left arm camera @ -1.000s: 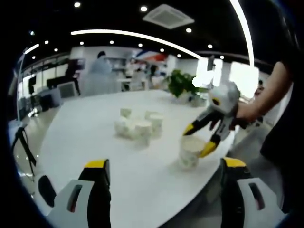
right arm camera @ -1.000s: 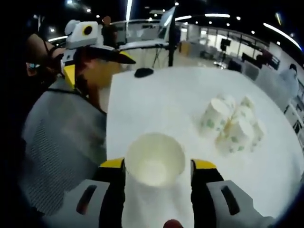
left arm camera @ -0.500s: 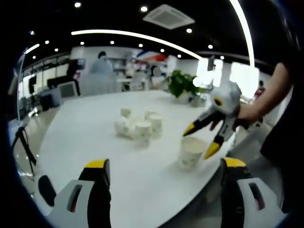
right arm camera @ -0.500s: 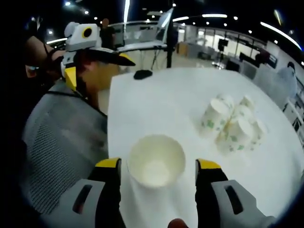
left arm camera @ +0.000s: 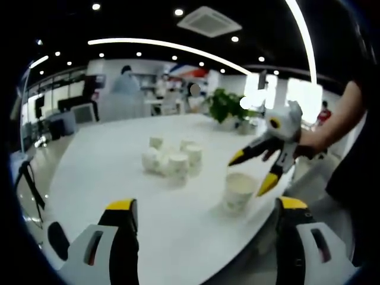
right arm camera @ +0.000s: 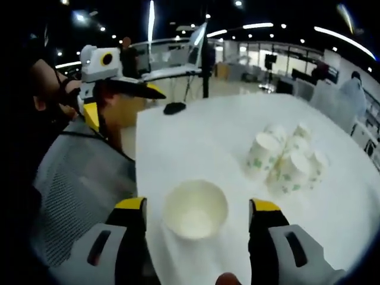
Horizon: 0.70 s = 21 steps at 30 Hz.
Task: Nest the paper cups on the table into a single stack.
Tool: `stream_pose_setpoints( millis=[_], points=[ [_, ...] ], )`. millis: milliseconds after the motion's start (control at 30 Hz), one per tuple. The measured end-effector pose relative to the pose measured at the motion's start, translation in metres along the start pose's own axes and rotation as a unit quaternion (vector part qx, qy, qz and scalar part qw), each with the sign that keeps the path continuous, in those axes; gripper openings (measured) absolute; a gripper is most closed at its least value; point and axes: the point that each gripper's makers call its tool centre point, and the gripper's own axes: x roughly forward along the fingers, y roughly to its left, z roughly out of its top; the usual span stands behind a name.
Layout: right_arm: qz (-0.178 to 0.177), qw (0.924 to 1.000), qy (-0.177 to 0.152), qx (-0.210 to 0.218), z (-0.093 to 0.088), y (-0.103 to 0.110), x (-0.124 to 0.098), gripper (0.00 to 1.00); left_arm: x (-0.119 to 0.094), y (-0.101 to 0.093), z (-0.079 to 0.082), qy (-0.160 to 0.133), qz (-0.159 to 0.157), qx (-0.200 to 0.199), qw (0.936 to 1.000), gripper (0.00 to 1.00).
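Right gripper view puts a single upright paper cup (right arm camera: 195, 209) between my right gripper (right arm camera: 197, 221) jaws, which are spread wide with a gap on each side of the rim, so nothing is pinched. It stands mouth up near the tabletop (right arm camera: 196, 136) edge, a sensible place for the base of a stack, I judge, since the others can be dropped into it from above. Ahead of these jaws and off to the right lies the cluster of cups (right arm camera: 284, 160), bunched together, some tipped on their sides; they carry a small green printed pattern, but I can read no words or brand on them.

Through the left gripper view, my left gripper (left arm camera: 205, 234) jaws are also spread and hold nothing, hanging back from the table edge. The lone cup (left arm camera: 237, 192) sits ahead and slightly right of them, with the right gripper (left arm camera: 252, 169) poised over it, jaws parted. The cluster (left arm camera: 169, 160) sits farther out, ahead of my left jaws, well apart from them.
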Motion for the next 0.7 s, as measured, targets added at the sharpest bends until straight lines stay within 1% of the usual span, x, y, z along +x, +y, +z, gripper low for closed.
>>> stream_pose_setpoints(
  millis=[33, 167, 367, 567, 700],
  points=[
    [0.000, 1.0000, 0.000, -0.001, 0.000, 0.000, 0.000, 0.69, 0.000, 0.000, 0.000, 0.000, 0.000, 0.000, 1.0000, 0.96],
    [-0.004, 0.9998, -0.018, 0.001, 0.006, 0.000, -0.007, 0.71, 0.001, 0.000, 0.001, -0.002, -0.001, 0.000, 1.0000, 0.96],
    [-0.021, 0.9986, -0.043, 0.022, 0.014, -0.006, -0.017, 0.72, 0.003, 0.000, 0.002, -0.003, -0.006, -0.001, 1.0000, 0.96],
    [-0.041, 0.9967, -0.064, 0.027, 0.020, -0.011, -0.028, 0.72, 0.005, 0.001, 0.004, -0.004, -0.009, -0.001, 0.9999, 0.96],
    [-0.056, 0.9955, -0.069, 0.033, 0.020, -0.017, -0.033, 0.72, 0.007, 0.001, 0.007, -0.006, -0.012, -0.001, 0.9999, 0.96]
  ],
)
